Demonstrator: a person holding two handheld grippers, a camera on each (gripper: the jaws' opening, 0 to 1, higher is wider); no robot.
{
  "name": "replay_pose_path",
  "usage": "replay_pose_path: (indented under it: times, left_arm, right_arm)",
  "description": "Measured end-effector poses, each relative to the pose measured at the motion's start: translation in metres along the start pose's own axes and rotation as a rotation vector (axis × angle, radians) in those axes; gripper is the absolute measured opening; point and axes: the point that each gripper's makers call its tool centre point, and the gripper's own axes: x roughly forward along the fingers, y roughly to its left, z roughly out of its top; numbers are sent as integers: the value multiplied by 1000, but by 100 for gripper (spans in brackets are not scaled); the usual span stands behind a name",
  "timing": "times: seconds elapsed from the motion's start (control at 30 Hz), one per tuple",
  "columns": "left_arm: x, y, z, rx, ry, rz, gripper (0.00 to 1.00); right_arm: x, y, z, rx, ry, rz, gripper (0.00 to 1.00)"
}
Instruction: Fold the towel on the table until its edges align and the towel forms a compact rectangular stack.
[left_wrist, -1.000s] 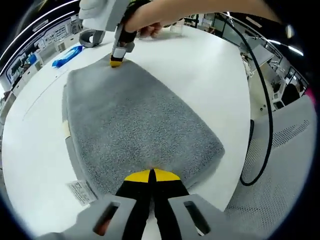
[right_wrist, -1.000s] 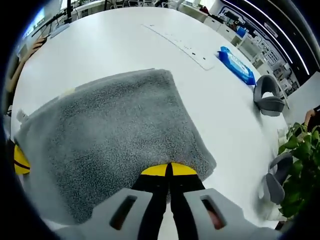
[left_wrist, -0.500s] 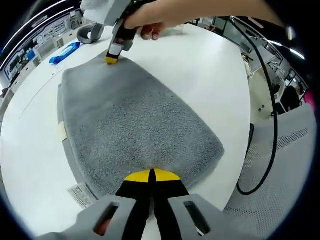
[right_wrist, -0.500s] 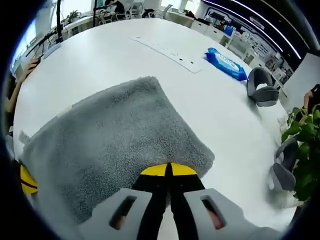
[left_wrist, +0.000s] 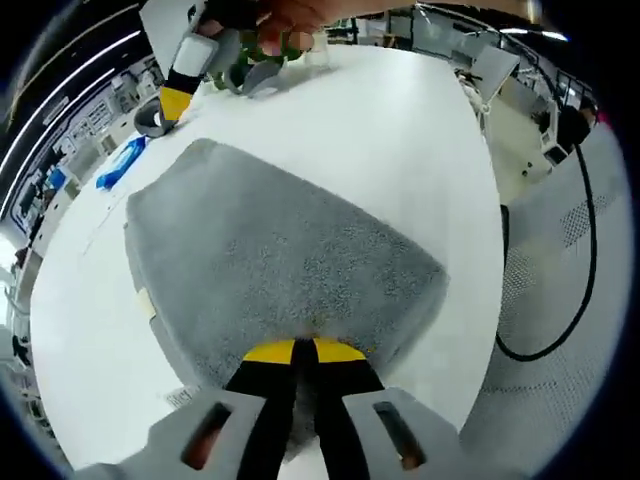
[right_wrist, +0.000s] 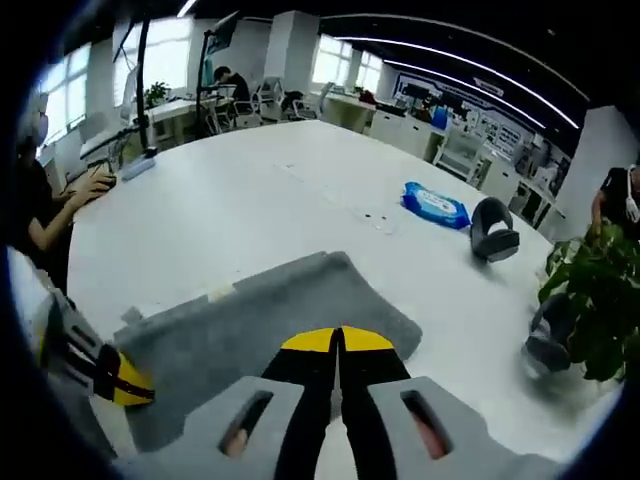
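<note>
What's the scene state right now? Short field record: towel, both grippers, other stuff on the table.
towel: grey towel, folded, lying on the white table
left gripper: left gripper jaws together at the towel's near edge; whether cloth is pinched, cannot tell
right gripper: right gripper jaws shut, above the towel, nothing visibly between them
edges: small tags stick out at one side; alignment cannot be judged
other items: blue packet, dark grey headrest-like cushion, green plant
people: seated person at the table's far side

Bright overhead light, fisheye warp, blurred edges
</note>
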Motion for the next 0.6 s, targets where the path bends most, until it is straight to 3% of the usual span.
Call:
replay_pose_path:
  times: [0.27, 0.43, 0.5, 0.6]
  left_arm:
    - [-34, 19, 0, 46, -126, -25, 18]
    - [-44, 20, 0, 77, -199, -88, 27]
    - [-43, 16, -6, 96, -195, -121, 32]
    - [-36, 8, -23, 151, -134, -150, 38]
  right_arm:
    - [-42, 68, -33, -7, -3, 145, 6]
    - [-54, 104, -51, -56, 8, 217, 12]
    - [-57, 121, -61, -111, 26, 270, 16]
    - [-58, 138, -79, -176, 64, 308, 20]
